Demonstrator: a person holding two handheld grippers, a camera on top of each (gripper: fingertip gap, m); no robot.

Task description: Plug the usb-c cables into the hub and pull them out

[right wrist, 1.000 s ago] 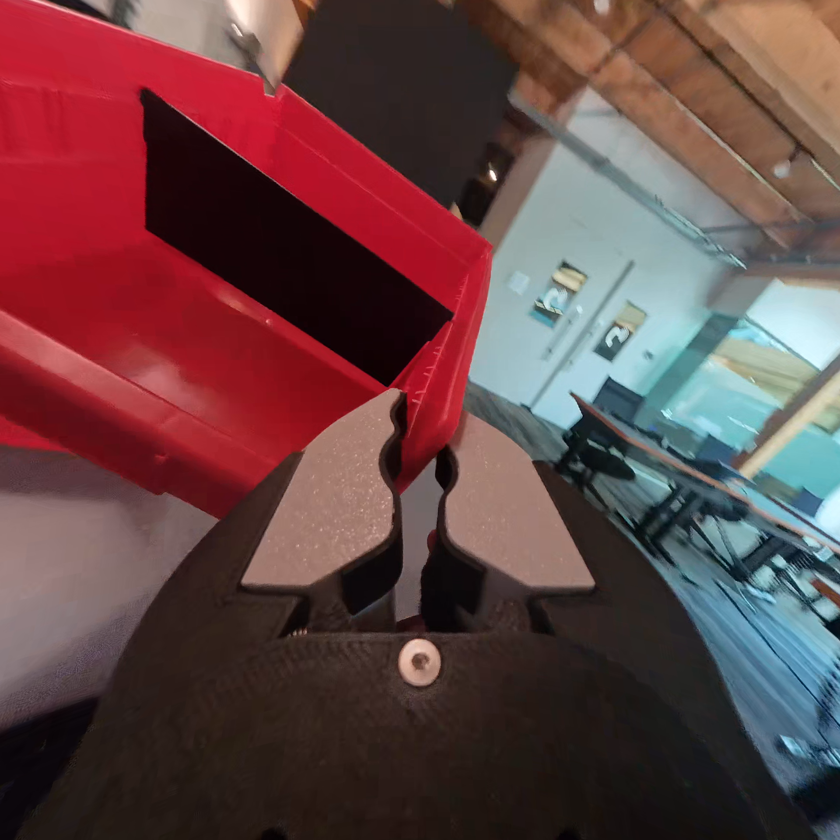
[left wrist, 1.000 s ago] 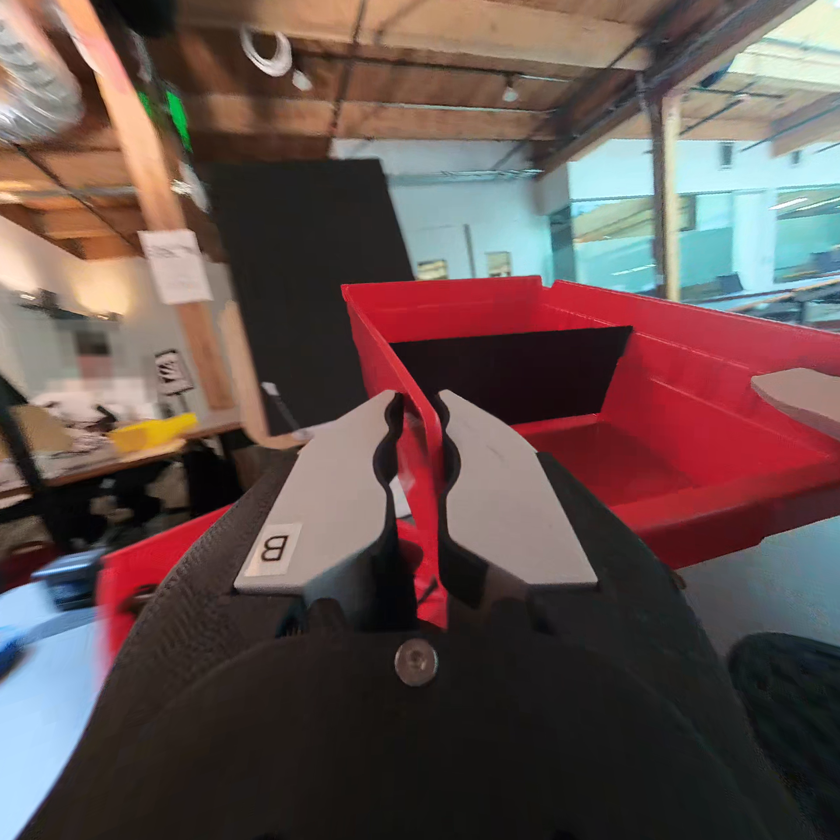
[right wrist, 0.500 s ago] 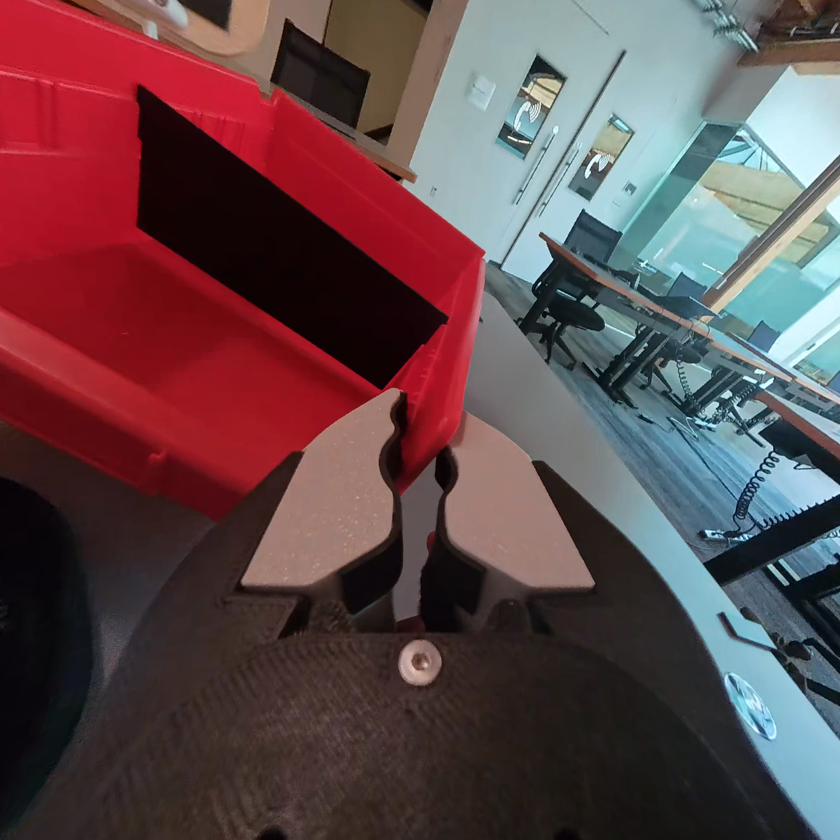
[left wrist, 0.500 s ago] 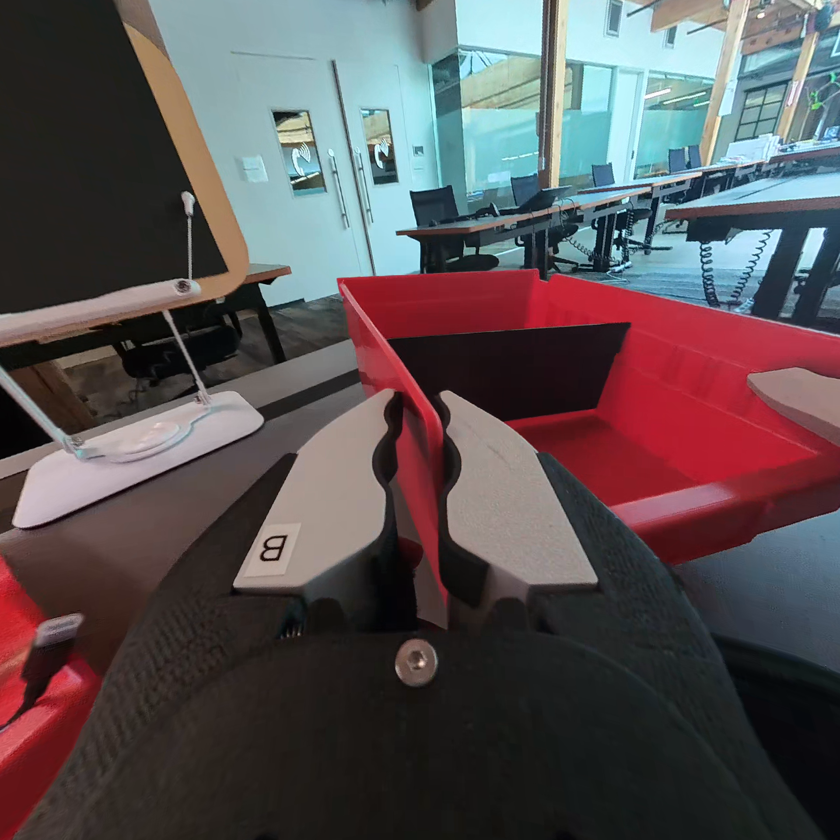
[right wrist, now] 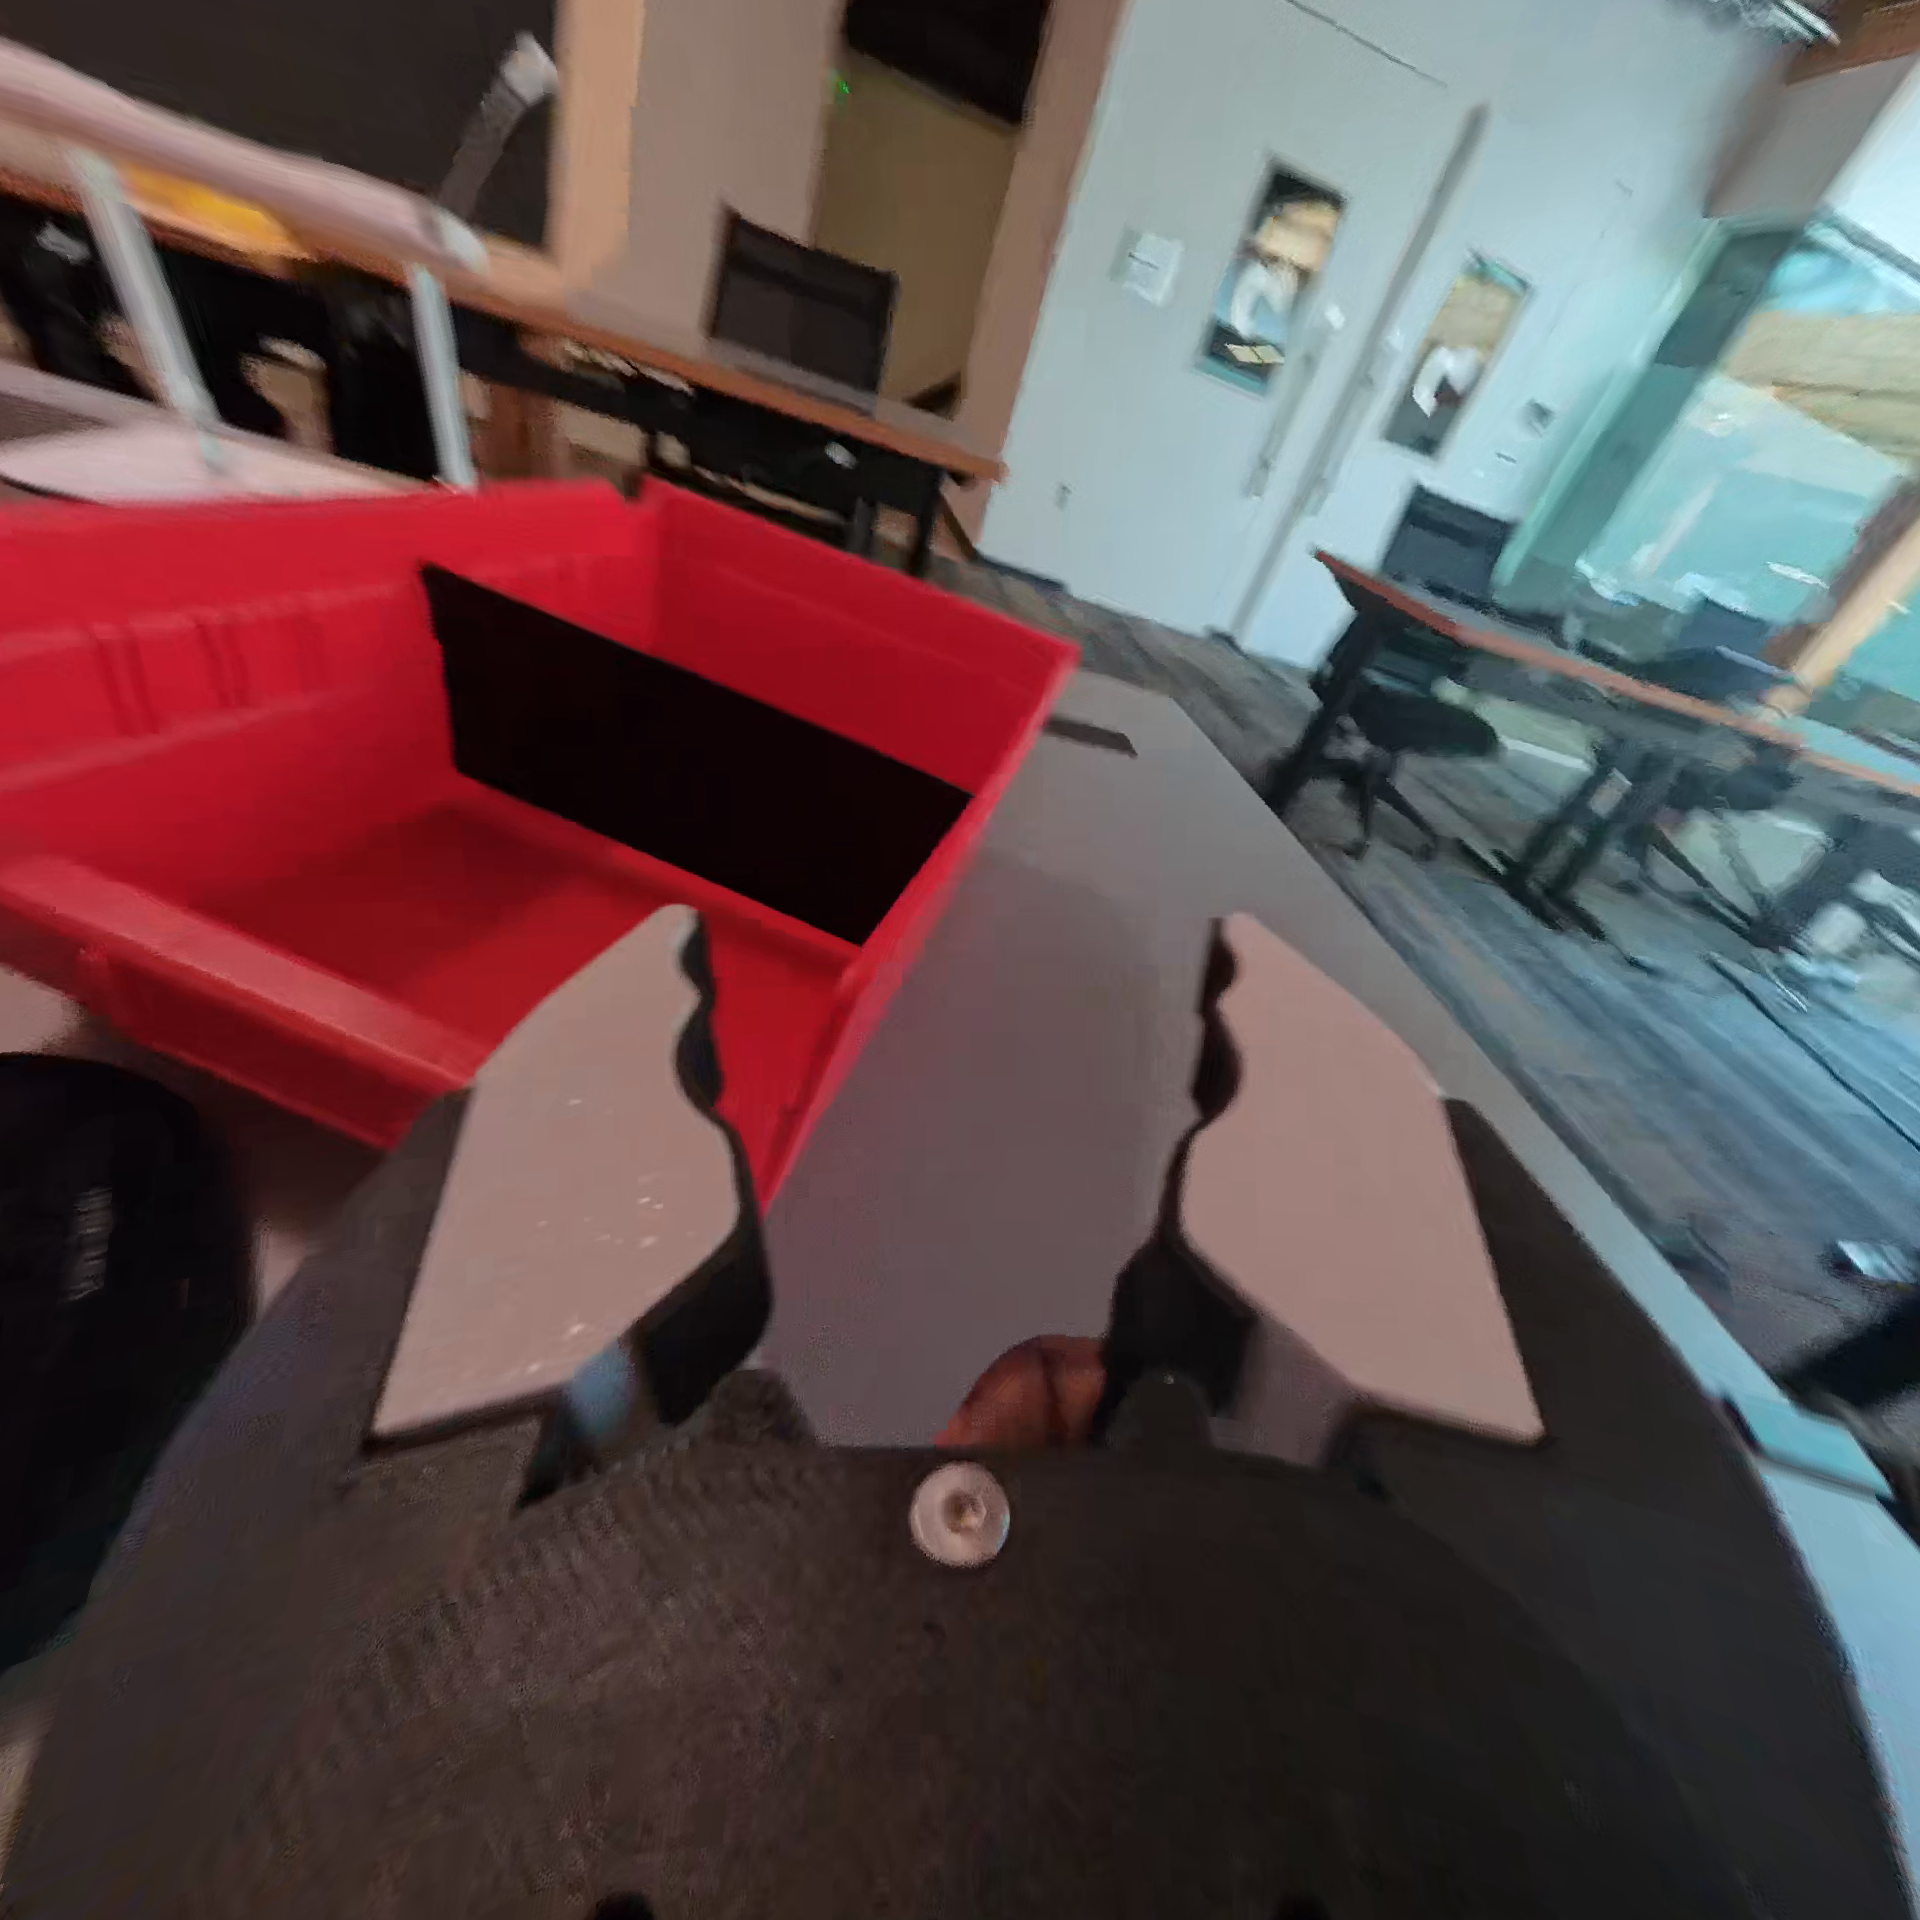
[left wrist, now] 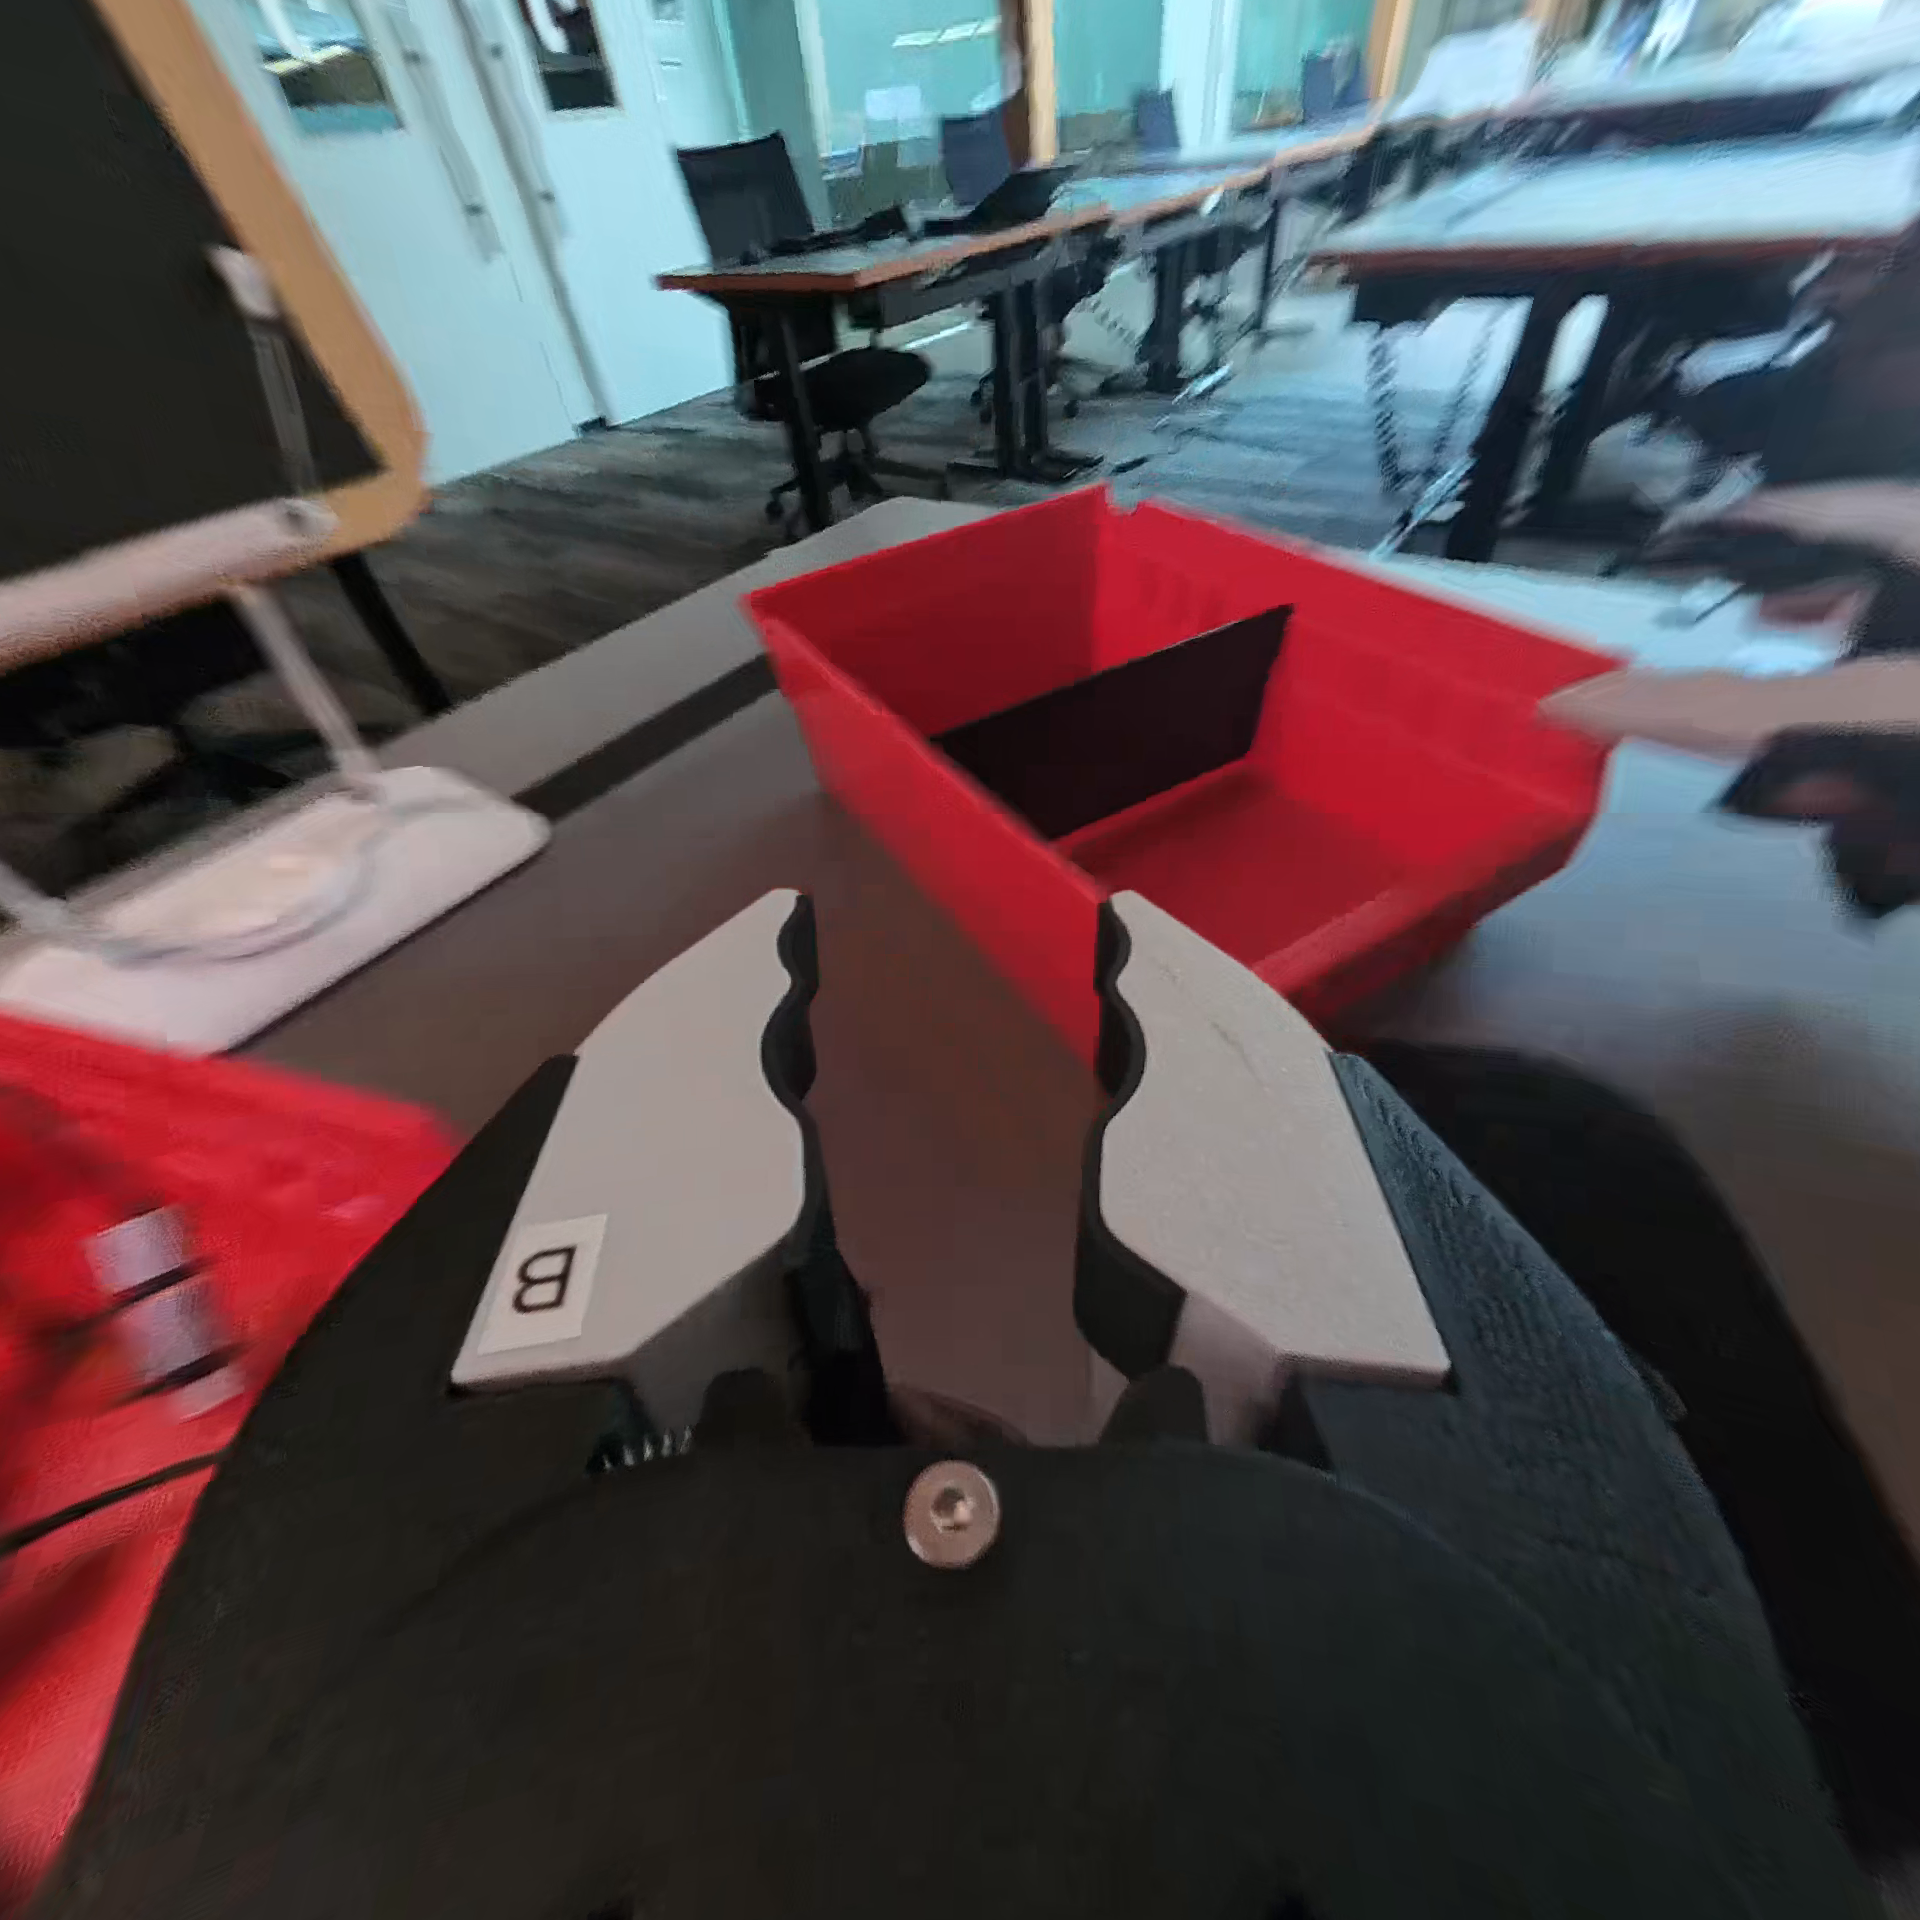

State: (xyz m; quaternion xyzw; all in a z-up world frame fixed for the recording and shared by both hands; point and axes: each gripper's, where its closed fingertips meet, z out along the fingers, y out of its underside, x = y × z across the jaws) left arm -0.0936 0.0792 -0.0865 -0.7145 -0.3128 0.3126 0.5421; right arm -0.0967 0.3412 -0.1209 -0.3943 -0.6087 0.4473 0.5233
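An empty red bin (left wrist: 935, 800) with a black divider (left wrist: 1122, 717) stands on the dark table (left wrist: 644, 883). My left gripper (left wrist: 951, 925) is open and empty, just short of the bin's near left corner. My right gripper (right wrist: 956, 935) is open and empty, beside the same bin's (right wrist: 229, 997) right wall. One of its fingers (left wrist: 1704, 712) shows blurred at the bin's right side in the left wrist view. A second red bin (left wrist: 156, 1122) at lower left holds blurred grey and black items (left wrist: 156, 1299). I cannot make out a hub or cables.
A white lamp base (left wrist: 281, 883) stands on the table to the left, behind the second bin. The table's right edge (right wrist: 1558, 1174) drops off to the floor. Office desks and chairs stand beyond. The left gripper's black body (right wrist: 94, 1247) shows at the left of the right wrist view.
Both grippers, which were shut on the red bin's side walls, have opened, let go and drawn back. The bin now rests on the table.
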